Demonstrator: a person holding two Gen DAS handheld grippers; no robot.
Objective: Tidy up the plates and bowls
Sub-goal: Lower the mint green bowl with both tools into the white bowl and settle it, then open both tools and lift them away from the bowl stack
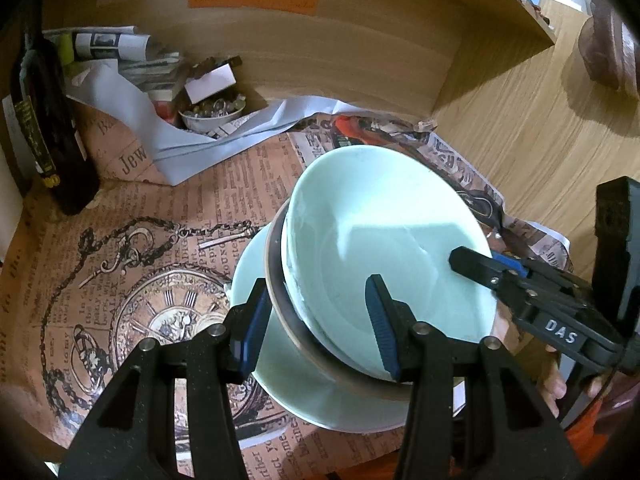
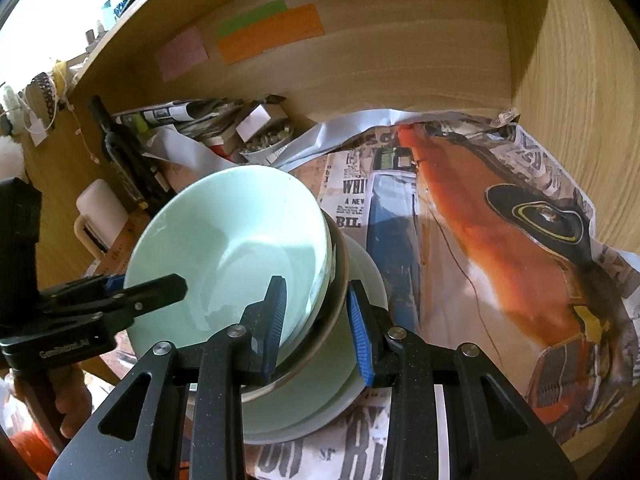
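In the left wrist view, a dark glass bottle (image 1: 48, 128) with a gold-lettered label, too blurred to read, stood at the far left. Beside it lay brown vintage-print paper (image 1: 132, 288) showing a pocket watch, with "Jew" legible near its folded edge. At upper centre, a small white bowl of glassy beads (image 1: 211, 114) sat among rolled newspapers.

The left hand-held gripper (image 1: 316, 324) stood at lower centre, its blue-padded jaws spread wide astride the near rims of a pale green ceramic bowl (image 1: 384, 240) nested, tilted, in a brown-rimmed bowl (image 1: 280, 304); whether the pads touched, I could not tell. Both bowls rested on a pale green plate (image 1: 280, 384) on the paper-covered worktop (image 1: 520, 148). At the right, the right hand-held gripper (image 1: 476, 262), labelled "DAS", gripped the green bowl's rim.

In the right wrist view, orange, green and pink paper notes (image 2: 272, 36) were stuck on the wooden back panel, and newspaper reading "WHI" and "BIL" lay right of the bowls.
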